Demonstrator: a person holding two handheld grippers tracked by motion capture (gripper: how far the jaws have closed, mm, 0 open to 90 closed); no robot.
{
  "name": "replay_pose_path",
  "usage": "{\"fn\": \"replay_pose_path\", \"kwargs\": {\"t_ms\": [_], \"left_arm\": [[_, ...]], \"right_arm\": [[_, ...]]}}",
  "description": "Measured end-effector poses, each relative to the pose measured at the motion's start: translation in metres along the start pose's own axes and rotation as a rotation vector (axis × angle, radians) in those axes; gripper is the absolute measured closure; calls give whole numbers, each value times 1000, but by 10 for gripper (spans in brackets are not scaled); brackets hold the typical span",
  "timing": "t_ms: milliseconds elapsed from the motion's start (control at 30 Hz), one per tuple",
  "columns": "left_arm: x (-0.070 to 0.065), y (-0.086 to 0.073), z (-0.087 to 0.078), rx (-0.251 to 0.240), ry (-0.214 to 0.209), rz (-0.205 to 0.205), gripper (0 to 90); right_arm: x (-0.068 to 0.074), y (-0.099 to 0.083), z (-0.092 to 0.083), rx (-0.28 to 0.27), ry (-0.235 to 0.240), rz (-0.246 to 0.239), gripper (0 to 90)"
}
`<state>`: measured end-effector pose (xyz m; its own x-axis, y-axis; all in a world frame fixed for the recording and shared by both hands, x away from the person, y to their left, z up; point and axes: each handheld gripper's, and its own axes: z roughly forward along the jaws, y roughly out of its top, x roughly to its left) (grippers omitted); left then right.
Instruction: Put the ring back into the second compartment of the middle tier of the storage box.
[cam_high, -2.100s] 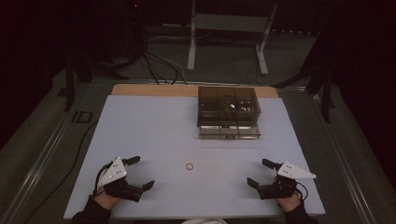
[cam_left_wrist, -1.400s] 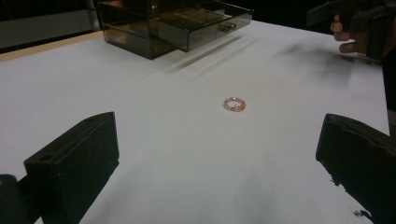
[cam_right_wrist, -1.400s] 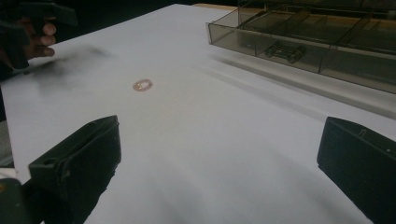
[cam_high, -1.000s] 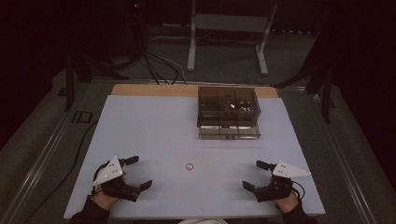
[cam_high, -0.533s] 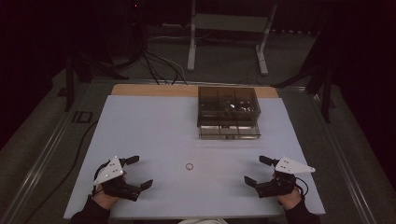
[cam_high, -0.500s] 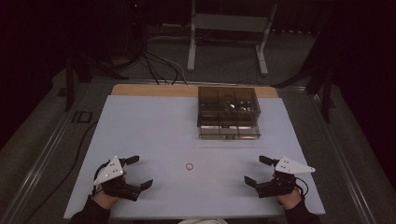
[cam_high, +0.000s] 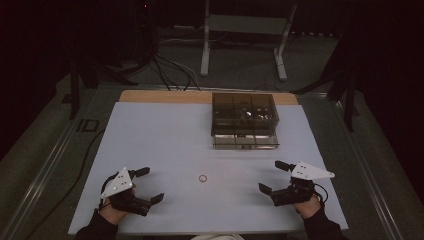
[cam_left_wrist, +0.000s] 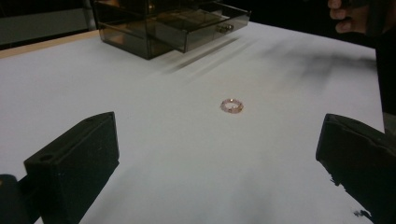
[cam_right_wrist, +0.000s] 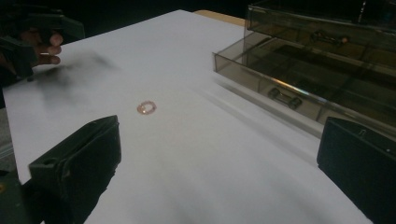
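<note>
A small pinkish ring (cam_high: 202, 178) lies flat on the white table (cam_high: 165, 140), between the two hands; it also shows as the ring (cam_left_wrist: 232, 106) and the ring (cam_right_wrist: 146, 108) ahead of each pair of jaws. My left gripper (cam_high: 149, 185) rests near the front left edge, open and empty. My right gripper (cam_high: 271, 176) rests near the front right, open and empty. A smoky transparent drawer box (cam_high: 244, 119) stands at the back right, its bottom drawer (cam_right_wrist: 285, 91) pulled out a little.
A wooden strip (cam_high: 165, 96) runs along the table's far edge. A white stand (cam_high: 245, 30) and cables (cam_high: 170, 67) are on the floor behind. A cable (cam_high: 80, 165) trails off the table's left side.
The right gripper has shifted slightly, drifting a little toward the front and back again. The left gripper and the ring have stayed put.
</note>
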<state>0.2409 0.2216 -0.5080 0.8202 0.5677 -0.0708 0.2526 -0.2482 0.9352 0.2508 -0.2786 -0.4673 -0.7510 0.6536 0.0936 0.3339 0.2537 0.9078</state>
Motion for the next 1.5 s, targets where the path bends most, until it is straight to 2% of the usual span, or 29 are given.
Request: {"fn": "replay_pose_path", "kwargs": {"t_ms": [400,833,1100,1267,1467,1500], "left_arm": [[-1,1,0,0,0,7,8],[-3,2,0,0,0,14,8],[-3,1,1,13,-9,14,8],[-3,1,0,2,-6,10,8],[-2,1,0,-4,-8,6,8],[-2,0,0,8,-6,10,8]], "right_arm": [[3,14,12,5,19,-11,0],[4,36,24,-15,39,-38,0],[6,42,31,-7,50,-60,0],[8,46,36,-8,58,-67,0],[11,52,45,-24,71,-76,0],[12,54,48,-27,75,-77,0]]}}
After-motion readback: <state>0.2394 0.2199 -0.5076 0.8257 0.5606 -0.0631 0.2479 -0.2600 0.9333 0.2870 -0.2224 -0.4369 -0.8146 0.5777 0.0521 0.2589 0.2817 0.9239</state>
